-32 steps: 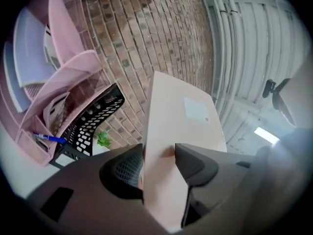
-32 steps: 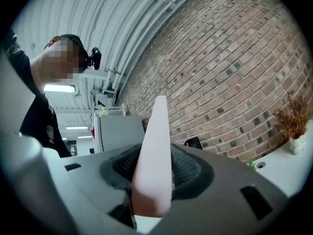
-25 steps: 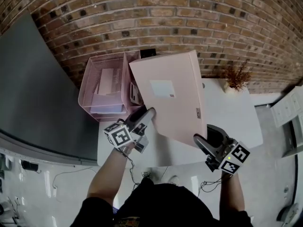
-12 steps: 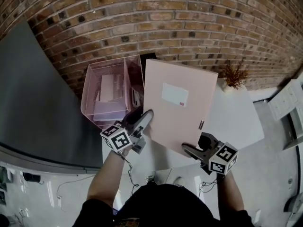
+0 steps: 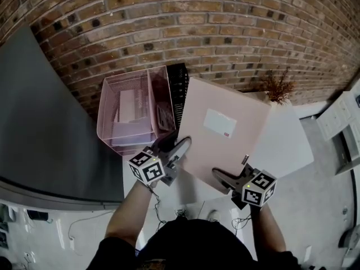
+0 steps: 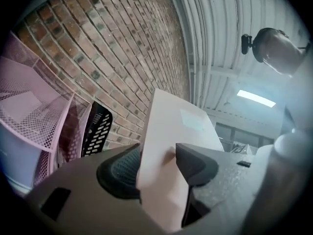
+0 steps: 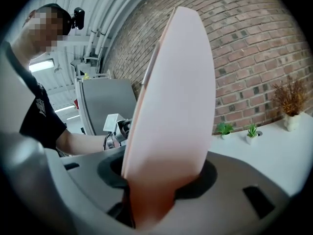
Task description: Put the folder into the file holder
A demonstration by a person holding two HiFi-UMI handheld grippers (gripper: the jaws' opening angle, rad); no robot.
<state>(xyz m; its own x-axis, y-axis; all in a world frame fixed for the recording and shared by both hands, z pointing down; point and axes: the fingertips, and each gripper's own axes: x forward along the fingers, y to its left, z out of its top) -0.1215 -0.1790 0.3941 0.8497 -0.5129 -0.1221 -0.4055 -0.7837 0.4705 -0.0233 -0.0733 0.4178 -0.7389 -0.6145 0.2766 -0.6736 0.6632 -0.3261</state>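
A large pale pink folder (image 5: 225,134) is held up over the white table, tilted with its top to the right. My left gripper (image 5: 183,147) is shut on its lower left edge; the folder (image 6: 181,131) sits between both pads. My right gripper (image 5: 221,176) is at its bottom edge; its jaws have just been closing, and the folder (image 7: 176,97) is pinched between them. A black perforated file holder (image 5: 179,88) stands against the brick wall, just left of the folder's top. Beside it is a pink mesh holder (image 5: 132,108) with papers inside.
The white table (image 5: 289,145) runs to the right, with a small dried plant (image 5: 278,90) in a pot at the wall. A grey panel (image 5: 39,117) borders the left side. White drawers (image 5: 343,122) stand at the far right. Small green plants (image 7: 225,129) sit on the table.
The folder has swung to the right and sunk lower, uncovering the black file holder. The right gripper has moved left and down along the bottom edge. The left gripper has rolled slightly.
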